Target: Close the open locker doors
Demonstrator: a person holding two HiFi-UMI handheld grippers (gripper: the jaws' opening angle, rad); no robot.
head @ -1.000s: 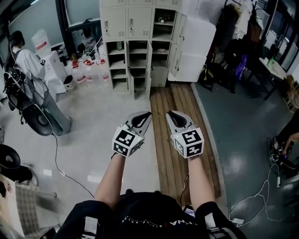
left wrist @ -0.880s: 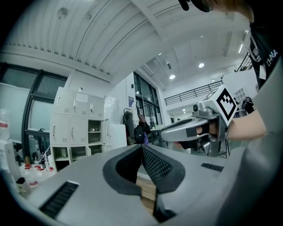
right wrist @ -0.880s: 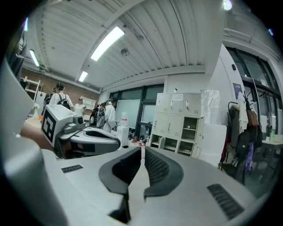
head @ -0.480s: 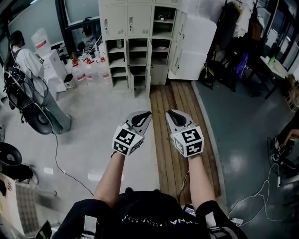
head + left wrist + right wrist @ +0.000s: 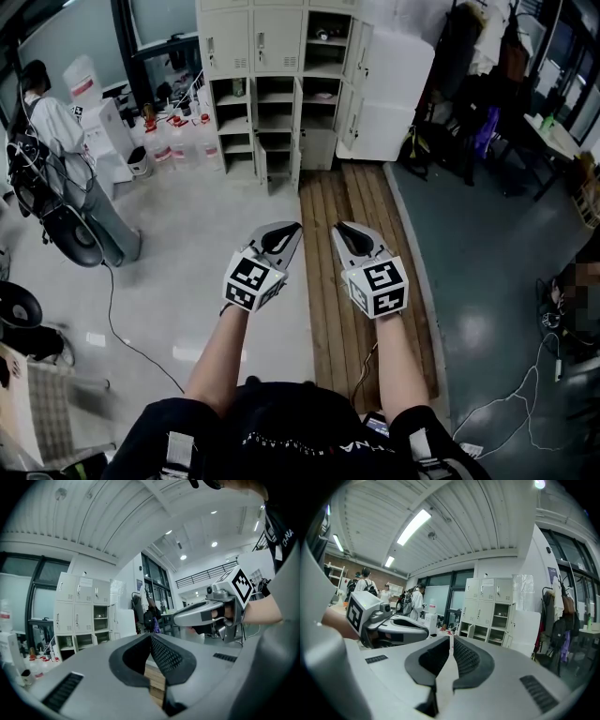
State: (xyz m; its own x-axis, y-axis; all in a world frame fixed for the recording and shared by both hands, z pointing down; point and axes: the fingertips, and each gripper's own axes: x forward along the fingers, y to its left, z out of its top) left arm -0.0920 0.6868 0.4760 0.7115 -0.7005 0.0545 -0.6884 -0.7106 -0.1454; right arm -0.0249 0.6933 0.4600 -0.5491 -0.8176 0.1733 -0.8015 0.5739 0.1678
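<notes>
The cream locker bank stands across the room, also in the left gripper view and the right gripper view. Its two top-left doors are closed. Several lower and right compartments stand open, with a narrow door swung out between columns and wide white doors open at the right. My left gripper and right gripper are held side by side, pointing at the lockers from well short of them. Both are shut with nothing between the jaws.
A strip of wooden planks runs from the lockers toward me. Water bottles stand left of the lockers. A person stands at far left beside dark equipment. A clothes rack and desk stand at right. A cable lies on the floor.
I have come a little closer to the lockers. Both grippers keep their side-by-side pose and stay shut. The person at left has shifted slightly.
</notes>
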